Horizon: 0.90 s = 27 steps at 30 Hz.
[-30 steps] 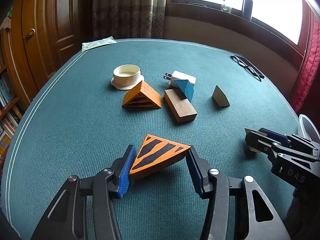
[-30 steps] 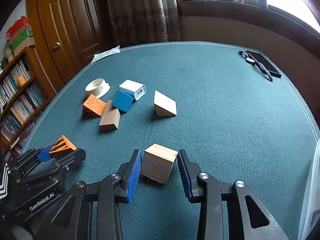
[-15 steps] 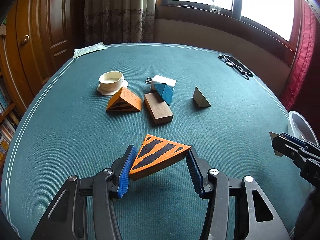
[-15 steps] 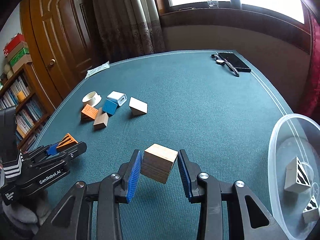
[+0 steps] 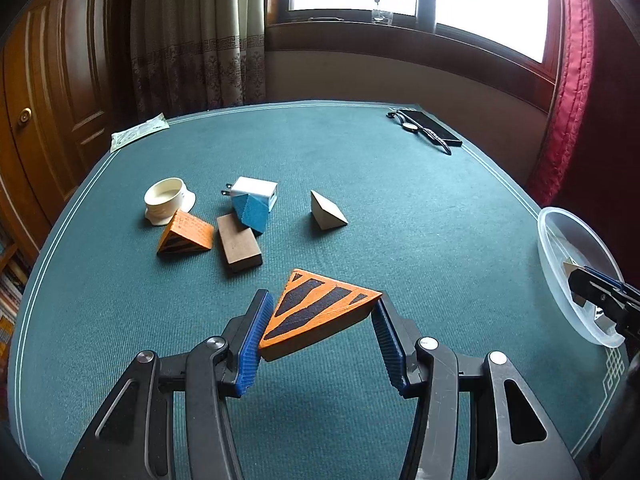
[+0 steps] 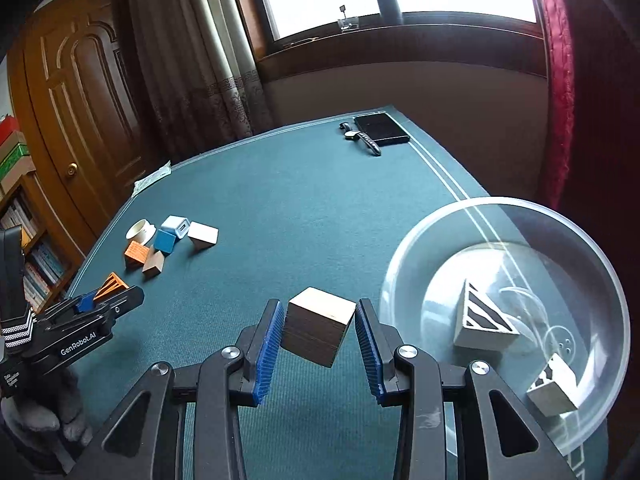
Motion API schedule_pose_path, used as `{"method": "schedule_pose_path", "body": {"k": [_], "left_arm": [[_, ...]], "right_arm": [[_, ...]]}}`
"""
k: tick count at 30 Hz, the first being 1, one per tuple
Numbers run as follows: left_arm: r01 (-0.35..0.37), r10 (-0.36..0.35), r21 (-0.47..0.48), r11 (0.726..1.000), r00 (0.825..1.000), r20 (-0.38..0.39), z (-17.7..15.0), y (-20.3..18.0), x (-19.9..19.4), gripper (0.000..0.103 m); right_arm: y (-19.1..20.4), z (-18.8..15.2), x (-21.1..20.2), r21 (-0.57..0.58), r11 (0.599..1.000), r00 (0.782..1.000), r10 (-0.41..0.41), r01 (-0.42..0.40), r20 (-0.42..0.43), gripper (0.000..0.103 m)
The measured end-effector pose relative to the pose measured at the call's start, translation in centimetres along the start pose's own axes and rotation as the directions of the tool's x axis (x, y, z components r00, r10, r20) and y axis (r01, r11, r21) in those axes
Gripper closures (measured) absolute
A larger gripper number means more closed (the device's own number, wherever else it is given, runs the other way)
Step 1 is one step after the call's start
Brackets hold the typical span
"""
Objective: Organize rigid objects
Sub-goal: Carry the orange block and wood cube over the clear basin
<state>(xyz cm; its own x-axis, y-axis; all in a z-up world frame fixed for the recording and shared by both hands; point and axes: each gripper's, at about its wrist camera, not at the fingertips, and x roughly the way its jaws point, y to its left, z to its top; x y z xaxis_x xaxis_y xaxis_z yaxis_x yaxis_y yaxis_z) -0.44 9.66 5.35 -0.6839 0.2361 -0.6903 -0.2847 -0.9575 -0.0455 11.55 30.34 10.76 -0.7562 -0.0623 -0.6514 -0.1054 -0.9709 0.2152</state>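
Note:
My left gripper (image 5: 318, 334) is shut on an orange wedge with black stripes (image 5: 316, 312), held above the green table. My right gripper (image 6: 318, 340) is shut on a plain wooden cube (image 6: 318, 330), held above the table just left of a clear plastic bowl (image 6: 600, 264). The bowl holds two white blocks with black stripes (image 6: 482, 318). In the left wrist view the bowl (image 5: 560, 252) is at the right edge with my right gripper (image 5: 600, 292) over it. My left gripper also shows in the right wrist view (image 6: 106, 294).
On the table's left stand a cream round cup (image 5: 166, 196), an orange striped wedge (image 5: 186, 234), a brown block (image 5: 238, 242), a blue block (image 5: 252, 210), a white charger (image 5: 256, 190) and a pale wedge (image 5: 326, 212). A phone and watch (image 6: 374, 132) lie at the far right edge.
Both grippers have moved right and up with their blocks. The clear bowl has come into view, and the right gripper is now beside it.

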Motion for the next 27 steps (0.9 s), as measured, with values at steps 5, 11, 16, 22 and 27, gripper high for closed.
{"method": "schedule_pose_path", "body": {"k": [5, 11, 16, 22, 27], "left_arm": [[0.021, -0.021, 0.051, 0.998, 1.000, 0.003, 0.5, -2.6, -0.3, 0.051], [0.049, -0.049, 0.111, 0.993, 0.999, 0.000, 0.7, -5.5, -0.6, 0.051], [0.067, -0.068, 0.154, 0.986, 0.998, 0.000, 1.0, -7.5, -0.7, 0.051], [0.095, -0.098, 0.212, 0.973, 0.995, 0.003, 1.4, -10.0, -1.0, 0.051], [0.164, -0.164, 0.244, 0.956, 0.986, -0.020, 1.8, -12.0, -1.0, 0.051]], "right_arm": [[-2.8, -0.2, -1.6, 0.061, 0.997, 0.999, -0.039, 0.037, 0.035, 0.064], [-6.0, -0.5, -3.0, 0.131, 0.989, 0.995, -0.081, 0.073, 0.052, 0.064], [-8.0, -1.0, -3.3, 0.185, 0.974, 0.988, -0.145, 0.133, 0.055, 0.063], [-10.1, -1.0, -4.2, 0.264, 0.955, 0.984, -0.158, 0.133, 0.077, 0.055], [-11.2, -1.0, -4.8, 0.304, 0.941, 0.978, -0.183, 0.145, 0.102, 0.053]]}}
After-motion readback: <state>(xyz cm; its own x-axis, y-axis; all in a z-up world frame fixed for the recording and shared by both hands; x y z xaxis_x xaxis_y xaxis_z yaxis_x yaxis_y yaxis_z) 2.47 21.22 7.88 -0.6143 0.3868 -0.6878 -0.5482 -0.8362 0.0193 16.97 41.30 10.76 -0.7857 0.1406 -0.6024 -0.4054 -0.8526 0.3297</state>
